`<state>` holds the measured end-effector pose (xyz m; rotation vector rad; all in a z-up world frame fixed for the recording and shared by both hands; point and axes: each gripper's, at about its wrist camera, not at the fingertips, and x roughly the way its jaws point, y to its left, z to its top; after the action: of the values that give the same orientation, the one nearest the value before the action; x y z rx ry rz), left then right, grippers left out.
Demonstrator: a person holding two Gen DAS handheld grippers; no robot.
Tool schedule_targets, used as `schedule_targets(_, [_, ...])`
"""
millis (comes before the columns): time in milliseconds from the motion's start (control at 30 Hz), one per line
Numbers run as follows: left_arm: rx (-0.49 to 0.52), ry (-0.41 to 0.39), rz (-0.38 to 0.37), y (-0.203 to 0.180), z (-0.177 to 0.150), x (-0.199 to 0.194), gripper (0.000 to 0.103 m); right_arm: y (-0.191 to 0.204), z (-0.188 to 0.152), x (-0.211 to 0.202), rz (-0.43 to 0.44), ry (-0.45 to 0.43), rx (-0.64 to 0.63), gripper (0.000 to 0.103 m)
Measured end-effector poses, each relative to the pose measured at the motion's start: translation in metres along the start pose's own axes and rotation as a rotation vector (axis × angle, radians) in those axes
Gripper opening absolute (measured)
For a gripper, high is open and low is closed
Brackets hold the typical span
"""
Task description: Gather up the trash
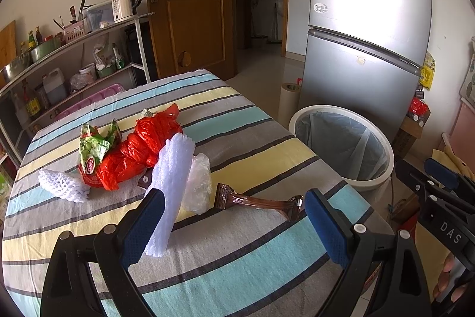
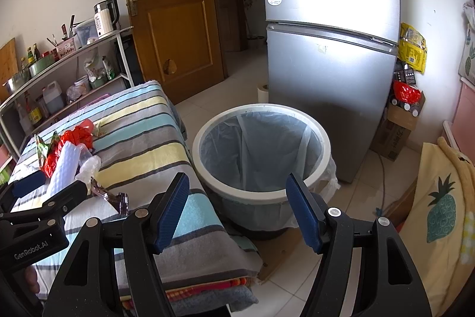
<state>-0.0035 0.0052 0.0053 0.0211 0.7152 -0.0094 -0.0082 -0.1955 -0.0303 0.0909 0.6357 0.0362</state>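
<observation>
Both my hand-held grippers, left point(image 1: 231, 222) and right point(image 2: 237, 210), are spread and empty; the trash point(image 1: 142, 150) lies piled on the striped bench point(image 1: 252, 257); the lined bin point(image 2: 261, 150) looks empty, so nothing seems collected yet.

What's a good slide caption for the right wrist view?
Open right gripper poised above the white round plastic-lined bin, beside the striped cloth-covered table with trash.

Tablecloth point(image 1: 237, 138) is striped – teal, pale yellow, grey and white with thin dark lines. On it sit a bright red plastic bag point(image 1: 142, 150), a green snack wrapper point(image 1: 95, 146), white foam netting point(image 1: 63, 186) and a clear brown hanger point(image 1: 258, 201). Bin point(image 2: 322, 144) is white-rimmed – fridge point(image 2: 329, 49) is silver.
</observation>
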Motion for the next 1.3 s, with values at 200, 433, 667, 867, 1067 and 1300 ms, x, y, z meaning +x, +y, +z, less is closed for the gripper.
schedule_targets(200, [-0.002, 0.001, 0.000, 0.0023, 0.0004, -0.0018, 0.096, 0.0005, -0.0005, 0.0002, 0.001, -0.001, 0.000, 0.068])
schedule_targets(433, [-0.002, -0.001, -0.001, 0.0034, 0.0011, -0.0018, 0.096, 0.0008, -0.0008, 0.0003, 0.000, -0.001, -0.001, 0.068])
schedule_targets(667, [-0.003, -0.001, 0.000, 0.0038, 0.0034, -0.0003, 0.096, 0.0012, -0.0004, 0.0001, 0.000, 0.001, -0.002, 0.068])
schedule_targets(867, [-0.004, -0.002, 0.000, 0.0040, 0.0004, -0.0036, 0.096, 0.0016, -0.0004, -0.0006, 0.001, -0.001, -0.003, 0.068])
schedule_targets(1067, [-0.004, -0.003, 0.001, 0.0045, -0.0004, -0.0036, 0.096, 0.0028, -0.0003, -0.0008, 0.001, -0.001, -0.004, 0.068])
schedule_targets(1300, [-0.005, -0.003, 0.001, 0.0052, -0.0008, -0.0044, 0.096, 0.0031, -0.0004, -0.0011, 0.001, 0.000, -0.005, 0.068])
